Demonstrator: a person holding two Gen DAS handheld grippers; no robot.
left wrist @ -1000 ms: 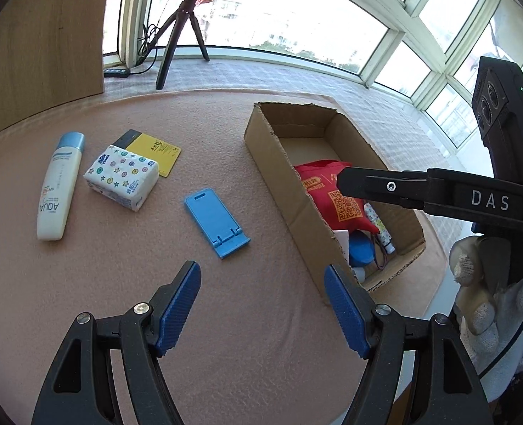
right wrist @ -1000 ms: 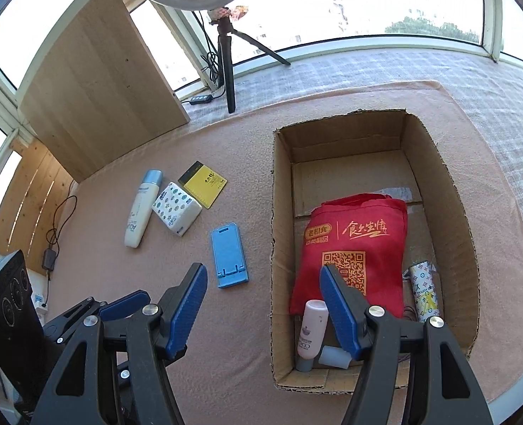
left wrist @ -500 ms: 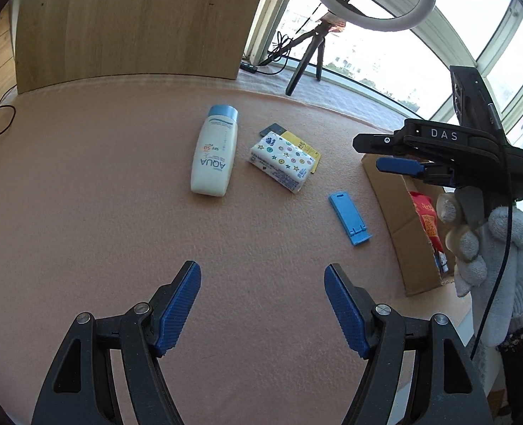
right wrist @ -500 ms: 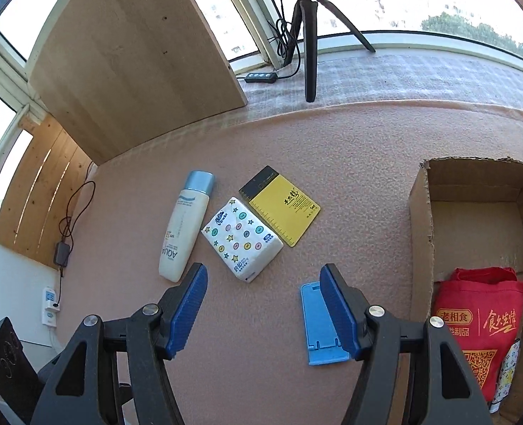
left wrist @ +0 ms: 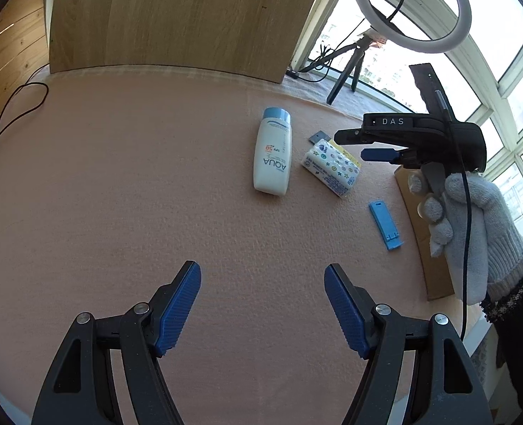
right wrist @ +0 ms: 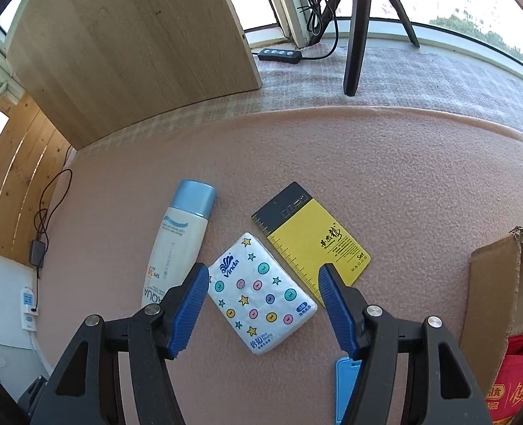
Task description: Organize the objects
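On the pink mat lie a white AQUA sunscreen bottle [right wrist: 176, 244] [left wrist: 272, 156], a patterned Vinda tissue pack [right wrist: 261, 292] [left wrist: 332, 168], a yellow card [right wrist: 313, 237] and a blue phone stand [left wrist: 385, 225] [right wrist: 344, 389]. My right gripper [right wrist: 259, 295] hangs open above the tissue pack, one finger over each side of it. In the left wrist view that same gripper [left wrist: 364, 145], held by a gloved hand [left wrist: 463, 219], hovers over the pack. My left gripper [left wrist: 262, 304] is open over bare mat, nearer than the items and empty.
A cardboard box [right wrist: 491, 294] [left wrist: 421, 244] stands at the right, with a red bag [right wrist: 520, 382] inside. A wooden board [right wrist: 130, 42], a tripod [right wrist: 357, 28] with a ring light [left wrist: 410, 3] and cables [left wrist: 6, 113] line the far and left edges.
Both grippers swung left, away from the box. The right gripper moved in over the tissue pack, which now lies between its open fingers. The left gripper turned toward the bare mat.
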